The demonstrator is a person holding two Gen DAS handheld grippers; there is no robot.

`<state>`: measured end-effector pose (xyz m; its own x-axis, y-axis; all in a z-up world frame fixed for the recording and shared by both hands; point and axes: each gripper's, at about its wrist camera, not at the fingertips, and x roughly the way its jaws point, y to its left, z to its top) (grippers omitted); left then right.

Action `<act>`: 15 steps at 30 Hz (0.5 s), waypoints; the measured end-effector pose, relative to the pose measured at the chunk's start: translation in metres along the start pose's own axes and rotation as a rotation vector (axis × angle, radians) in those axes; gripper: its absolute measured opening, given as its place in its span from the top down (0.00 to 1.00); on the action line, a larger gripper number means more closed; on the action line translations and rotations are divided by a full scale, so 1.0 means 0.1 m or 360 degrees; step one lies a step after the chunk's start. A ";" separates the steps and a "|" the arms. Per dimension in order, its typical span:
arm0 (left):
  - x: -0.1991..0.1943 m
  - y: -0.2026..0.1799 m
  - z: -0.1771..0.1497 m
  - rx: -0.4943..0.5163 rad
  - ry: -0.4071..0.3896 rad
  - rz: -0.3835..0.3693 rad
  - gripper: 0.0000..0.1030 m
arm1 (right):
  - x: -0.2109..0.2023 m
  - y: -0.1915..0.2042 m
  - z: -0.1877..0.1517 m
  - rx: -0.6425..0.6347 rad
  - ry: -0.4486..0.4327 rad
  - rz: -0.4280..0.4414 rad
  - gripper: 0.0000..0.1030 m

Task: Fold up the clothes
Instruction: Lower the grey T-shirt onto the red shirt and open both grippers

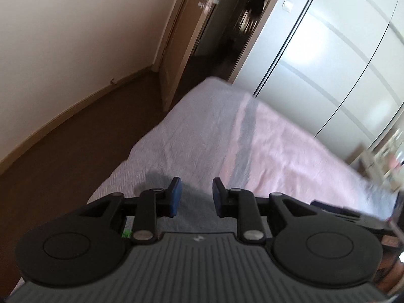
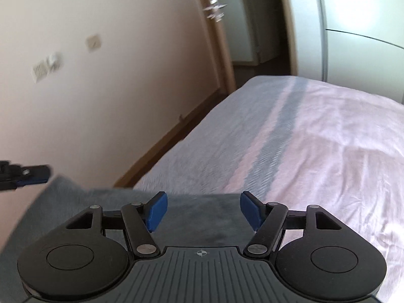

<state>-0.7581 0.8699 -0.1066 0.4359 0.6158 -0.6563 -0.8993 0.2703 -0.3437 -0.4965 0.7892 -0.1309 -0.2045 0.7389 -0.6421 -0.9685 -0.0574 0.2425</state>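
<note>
The grey garment (image 2: 192, 217) lies flat on the bed (image 2: 328, 151), looks partly folded, both hand-held grippers, left (image 1: 196, 197) and right (image 2: 203, 210), apart and empty.

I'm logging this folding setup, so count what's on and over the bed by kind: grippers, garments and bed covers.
Grippers: 2, the left gripper and the right gripper, both open with nothing between the pads.
Garments: 1, a grey-blue cloth lying under them.
Bed covers: 1, the pink and grey bedspread.
Total: 4
</note>
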 end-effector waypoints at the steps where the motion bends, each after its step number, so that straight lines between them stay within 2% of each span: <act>1: 0.10 0.00 -0.05 -0.0007 0.0022 0.0034 0.80 | 0.10 0.03 -0.04 -0.0002 0.0037 0.0000 0.34; 4: 0.26 0.14 -0.22 -0.0044 0.0041 0.0092 0.80 | 0.28 0.01 -0.19 0.0053 0.0100 -0.0047 0.34; 7: 0.11 0.22 -0.27 -0.0087 -0.0042 0.0077 0.81 | 0.18 -0.07 -0.25 0.0157 0.0068 -0.0050 0.34; 11: -0.35 0.15 -0.38 0.0017 -0.0124 0.0142 0.84 | -0.28 -0.08 -0.30 0.0146 -0.0040 -0.0042 0.34; 15: -0.84 -0.07 -0.60 0.0077 -0.0106 0.0139 0.83 | -0.83 0.06 -0.51 0.0162 -0.0073 0.0013 0.34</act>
<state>-0.7860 0.7716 -0.0896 0.3543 0.6860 -0.6355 -0.9350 0.2482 -0.2533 -0.4927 0.6933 -0.1125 -0.2032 0.7687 -0.6064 -0.9468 0.0035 0.3218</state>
